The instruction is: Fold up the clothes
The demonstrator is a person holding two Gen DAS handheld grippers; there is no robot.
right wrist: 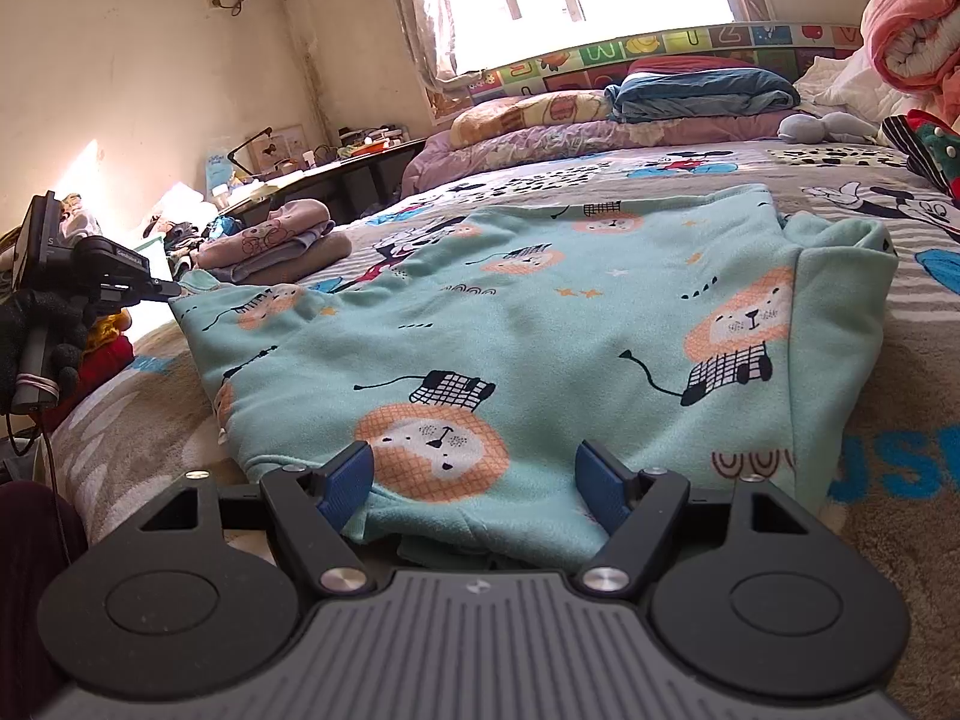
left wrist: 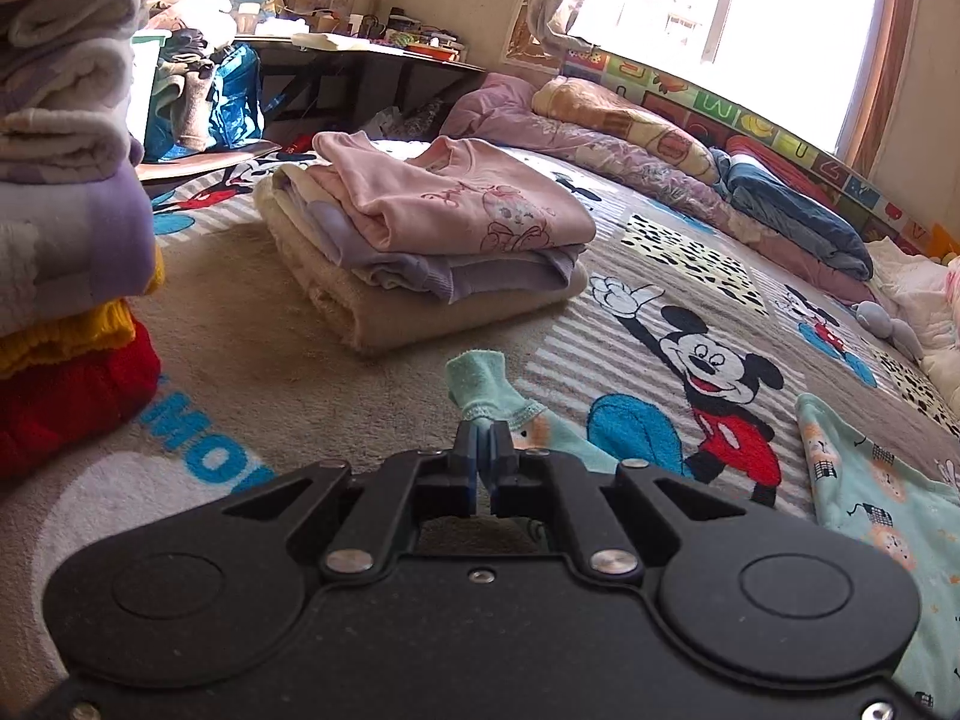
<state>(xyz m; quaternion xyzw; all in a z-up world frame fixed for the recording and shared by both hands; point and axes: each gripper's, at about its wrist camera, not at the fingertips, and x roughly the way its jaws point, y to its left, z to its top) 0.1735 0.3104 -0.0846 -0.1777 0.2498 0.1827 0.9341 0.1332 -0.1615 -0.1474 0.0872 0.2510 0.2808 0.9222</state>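
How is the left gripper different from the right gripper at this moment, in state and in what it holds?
The left gripper is shut, pinching a sleeve end of the mint lion-print garment; the right gripper stands wide open. The left gripper lifts its cloth slightly; the right gripper's fingers only flank the garment's near edge, gripping nothing. Both point along the bed blanket at the same garment.

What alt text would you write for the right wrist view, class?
Open right tongs rest at the near hem of a mint lion-print top spread on a cartoon bedspread. At far left, the left tongs pinch its sleeve cuff; folded clothes sit behind.
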